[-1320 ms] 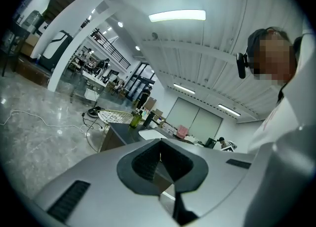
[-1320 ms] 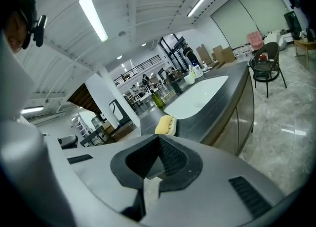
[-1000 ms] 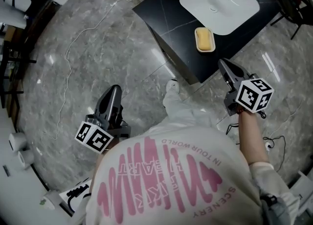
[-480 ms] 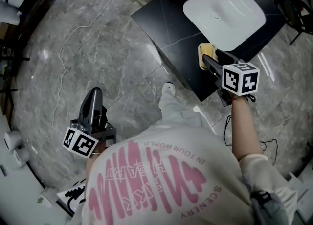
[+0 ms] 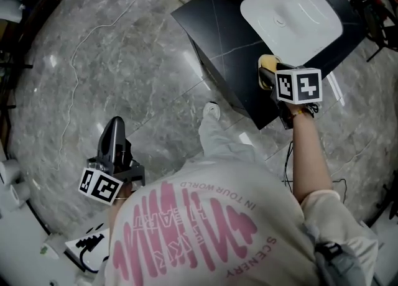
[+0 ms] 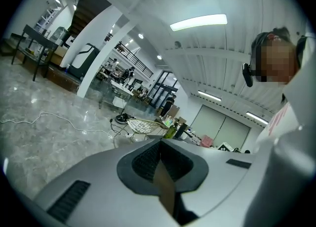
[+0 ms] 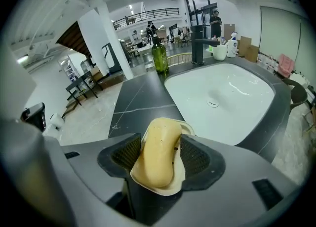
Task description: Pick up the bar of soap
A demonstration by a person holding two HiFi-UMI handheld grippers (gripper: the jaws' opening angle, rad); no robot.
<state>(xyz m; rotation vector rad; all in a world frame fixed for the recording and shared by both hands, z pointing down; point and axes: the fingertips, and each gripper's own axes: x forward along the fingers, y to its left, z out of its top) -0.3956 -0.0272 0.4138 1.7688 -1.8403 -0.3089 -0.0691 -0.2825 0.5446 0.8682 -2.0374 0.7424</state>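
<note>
A yellow bar of soap (image 7: 158,154) lies in a pale soap dish (image 7: 185,128) on the black counter (image 5: 217,23), in front of the white sink (image 5: 292,14). My right gripper (image 7: 158,141) points steeply down over it. Its jaws have just opened wide and now stand on either side of the soap, the pads (image 7: 195,158) close beside it without squeezing. In the head view the right gripper (image 5: 268,77) hides most of the soap (image 5: 268,61). My left gripper (image 5: 114,127) hangs low over the floor at the left; in its own view the left gripper (image 6: 159,144) is shut on nothing.
Behind the sink (image 7: 222,93) stand a green bottle (image 7: 159,56), a dark tap (image 7: 200,43) and a white jug (image 7: 220,52). The counter's front edge lies just below the soap dish. A thin white cable (image 5: 93,30) trails over the grey marble floor.
My right gripper moved from off the counter's corner to over the soap, tipped downward, and its jaws opened around the bar. The left gripper drifted toward the lower left.
</note>
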